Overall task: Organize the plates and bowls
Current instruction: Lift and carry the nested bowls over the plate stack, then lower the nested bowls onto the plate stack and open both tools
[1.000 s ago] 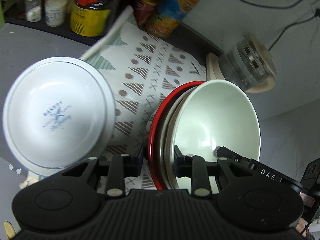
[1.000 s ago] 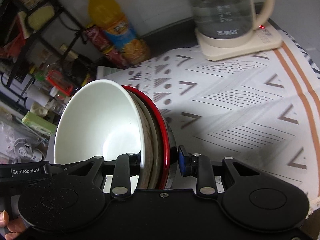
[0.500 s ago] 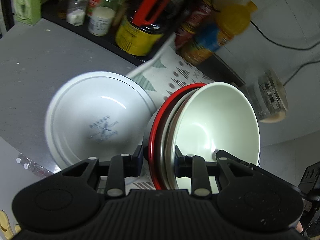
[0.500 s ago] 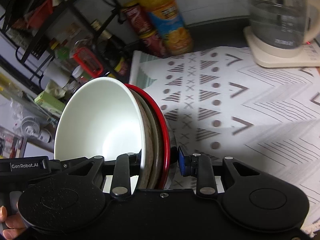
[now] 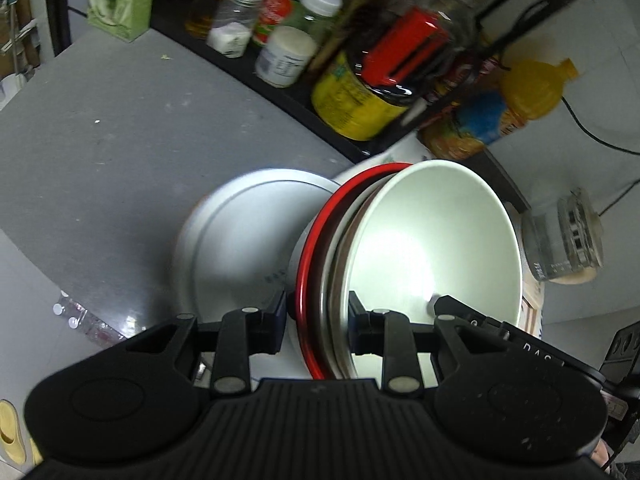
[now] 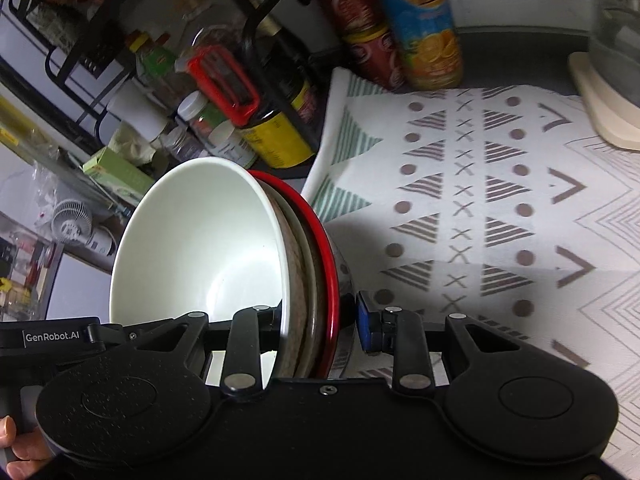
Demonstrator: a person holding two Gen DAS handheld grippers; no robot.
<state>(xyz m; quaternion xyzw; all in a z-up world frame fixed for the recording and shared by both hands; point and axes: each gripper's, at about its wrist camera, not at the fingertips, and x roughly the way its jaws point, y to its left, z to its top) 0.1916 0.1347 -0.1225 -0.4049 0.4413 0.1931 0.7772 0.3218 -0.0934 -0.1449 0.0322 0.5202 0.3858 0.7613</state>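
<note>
A stack of dishes stands on edge between both grippers: a white bowl (image 5: 436,240) in front, a brown-rimmed plate (image 5: 340,280) behind it and a red-rimmed plate (image 5: 314,240) at the back. My left gripper (image 5: 318,320) is shut on the stack's rims from one side. My right gripper (image 6: 316,320) is shut on the same stack, where the white bowl (image 6: 200,240) and red-rimmed plate (image 6: 330,264) show again. A separate white bowl (image 5: 240,240) lies on the grey counter (image 5: 100,140), partly hidden behind the held stack.
A black rack (image 5: 280,80) with jars, bottles and a yellow tin (image 5: 352,108) lines the counter's back. An orange juice bottle (image 6: 420,28) and red cans (image 6: 360,20) stand by the patterned mat (image 6: 480,200). A glass kettle (image 5: 564,236) stands at the right.
Both grippers have carried the stack sideways off the patterned mat toward the grey counter and rack. The lone white bowl now sits closer, partly behind the stack.
</note>
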